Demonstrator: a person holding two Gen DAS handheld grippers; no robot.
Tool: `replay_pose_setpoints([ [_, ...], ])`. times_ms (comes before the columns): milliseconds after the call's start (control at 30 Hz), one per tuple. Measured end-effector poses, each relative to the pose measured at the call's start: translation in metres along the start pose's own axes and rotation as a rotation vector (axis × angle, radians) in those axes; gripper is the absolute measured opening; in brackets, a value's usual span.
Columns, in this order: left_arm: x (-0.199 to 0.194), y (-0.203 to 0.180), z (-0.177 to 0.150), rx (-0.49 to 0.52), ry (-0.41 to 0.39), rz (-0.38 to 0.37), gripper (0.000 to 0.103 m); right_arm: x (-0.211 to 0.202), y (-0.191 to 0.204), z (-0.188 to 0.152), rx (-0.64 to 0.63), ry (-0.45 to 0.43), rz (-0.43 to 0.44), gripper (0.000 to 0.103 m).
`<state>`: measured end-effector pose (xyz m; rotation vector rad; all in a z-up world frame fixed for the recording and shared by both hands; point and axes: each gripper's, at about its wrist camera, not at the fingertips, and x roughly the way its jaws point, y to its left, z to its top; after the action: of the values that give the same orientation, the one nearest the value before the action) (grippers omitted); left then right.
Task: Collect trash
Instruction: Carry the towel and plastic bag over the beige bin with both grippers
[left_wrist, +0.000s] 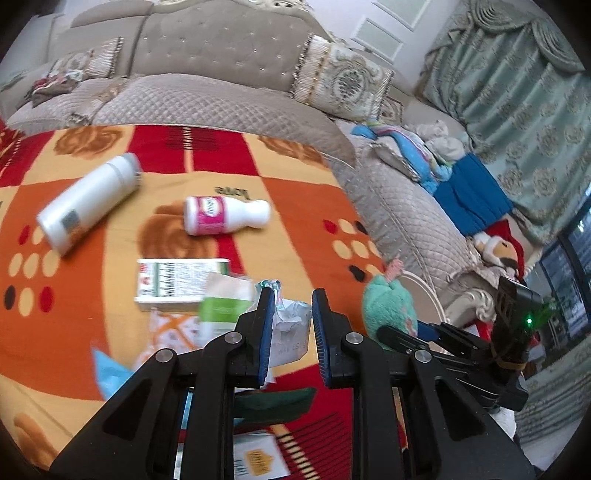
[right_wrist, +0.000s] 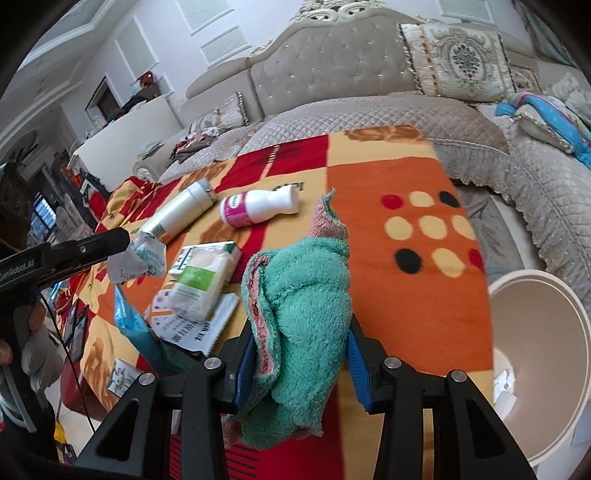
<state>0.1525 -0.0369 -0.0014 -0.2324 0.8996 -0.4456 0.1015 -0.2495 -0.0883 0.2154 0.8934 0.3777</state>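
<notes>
My left gripper (left_wrist: 293, 306) is shut on a crumpled white wrapper (left_wrist: 290, 332) and holds it above the table; it also shows in the right wrist view (right_wrist: 138, 260). My right gripper (right_wrist: 301, 347) is shut on a green and pink fluffy cloth (right_wrist: 303, 317), seen from the left wrist view as well (left_wrist: 388, 308). On the orange and red tablecloth (right_wrist: 424, 177) lie a small white bottle with a pink label (left_wrist: 221, 216), a tall white bottle (left_wrist: 88, 201), a white carton (left_wrist: 177, 282) and a green-labelled packet (right_wrist: 201, 282).
A round cream bin (right_wrist: 543, 354) stands at the right edge of the table. A blue plastic scrap (right_wrist: 129, 321) and a printed notepad (right_wrist: 199, 325) lie near the front. A grey quilted sofa (left_wrist: 221, 99) wraps around the table's far side and right.
</notes>
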Motion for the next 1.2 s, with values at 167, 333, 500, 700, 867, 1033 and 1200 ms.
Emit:
replay_pose_setpoints([
  [167, 0.015, -0.030, -0.002, 0.034, 0.024, -0.030, 0.018, -0.011, -0.023, -0.006, 0.031, -0.009, -0.031, 0.042],
  [333, 0.032, -0.058, -0.005, 0.067, 0.054, -0.059, 0.018, -0.022, -0.049, -0.012, 0.067, -0.015, -0.061, 0.042],
  [500, 0.047, -0.083, -0.009, 0.095, 0.076, -0.080, 0.018, -0.032, -0.074, -0.021, 0.106, -0.020, -0.087, 0.042],
  [700, 0.064, -0.101, -0.013, 0.101, 0.109, -0.099, 0.018, -0.043, -0.099, -0.030, 0.142, -0.023, -0.107, 0.042],
  [867, 0.071, -0.116, -0.015, 0.112, 0.121, -0.118, 0.018, -0.051, -0.116, -0.036, 0.170, -0.030, -0.121, 0.042],
  [1033, 0.080, -0.134, -0.018, 0.124, 0.132, -0.142, 0.018, -0.061, -0.131, -0.043, 0.192, -0.033, -0.143, 0.042],
  [1200, 0.090, -0.152, -0.019, 0.137, 0.139, -0.168, 0.018, -0.069, -0.147, -0.049, 0.214, -0.036, -0.175, 0.042],
])
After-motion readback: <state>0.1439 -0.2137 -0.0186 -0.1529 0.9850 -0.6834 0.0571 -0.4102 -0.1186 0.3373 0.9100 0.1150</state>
